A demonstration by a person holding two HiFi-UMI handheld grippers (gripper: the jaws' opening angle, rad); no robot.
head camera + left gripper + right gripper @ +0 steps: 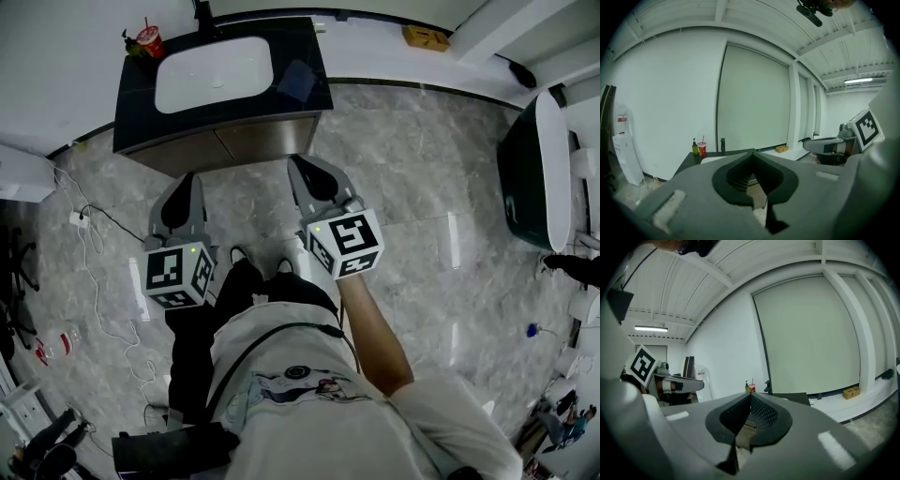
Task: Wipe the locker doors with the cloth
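Head view: the person is standing on the marbled floor (412, 187), facing a dark vanity cabinet (300, 56) in the upper centre of the frame. The left gripper (187, 183) and the right gripper (302, 167) are reaching forward side by side, aiming at its brown doors (253, 141), likely lining up for the job. These are the only doors showing, so I judge them to be the ones meant. They are sitting closed just below the cabinet top, looking flat, plain and matt, with a seam seemingly dividing two panels; whether they are dirty is too small to tell. A white basin (214, 73) is taking up most of the top, and a red cup (149, 39) is standing at its upper-left corner. No cloth is showing anywhere, so wiping is probably not yet under way.

Left gripper view: the jaws are meeting at their tips with nothing between them, presumably because there is no cloth to carry. They are framing the cabinet's edge at centre, the cup and a green bottle (695, 148) at left, and a pale blind (754, 98) behind. The other gripper's marker cube (865, 129) is showing at the right edge.

Right gripper view: these jaws are also pressing together, empty; the doors themselves are hiding behind them in the lower centre.
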